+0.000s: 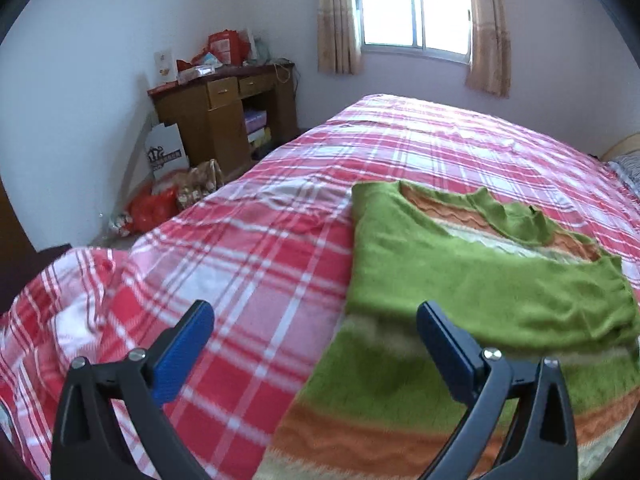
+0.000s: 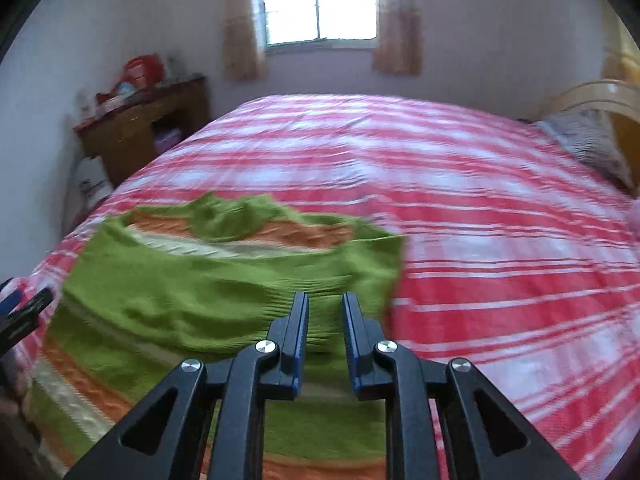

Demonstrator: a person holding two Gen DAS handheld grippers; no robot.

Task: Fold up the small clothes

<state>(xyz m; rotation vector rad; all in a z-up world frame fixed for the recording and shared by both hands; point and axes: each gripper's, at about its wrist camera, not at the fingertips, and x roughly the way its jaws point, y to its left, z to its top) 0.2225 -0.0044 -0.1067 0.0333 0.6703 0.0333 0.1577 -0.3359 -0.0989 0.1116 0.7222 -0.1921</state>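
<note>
Right gripper (image 2: pixel 325 300), fingers (image 2: pixel 298 328) narrowly parted, above the green sweater (image 2: pixel 200 280) on the plaid bed (image 2: pixel 500 220).

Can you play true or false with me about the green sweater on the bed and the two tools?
1. The sweater lies on a red checked bedspread. True.
2. The left tool is shut tight. False: its fingers are spread wide apart with nothing between them.
3. The right tool is lifting the sweater up. False: its fingers have a narrow gap, and the sweater lies on the bed.
4. A wooden desk stands by the wall. True.
5. The window has curtains beside it. True.
</note>
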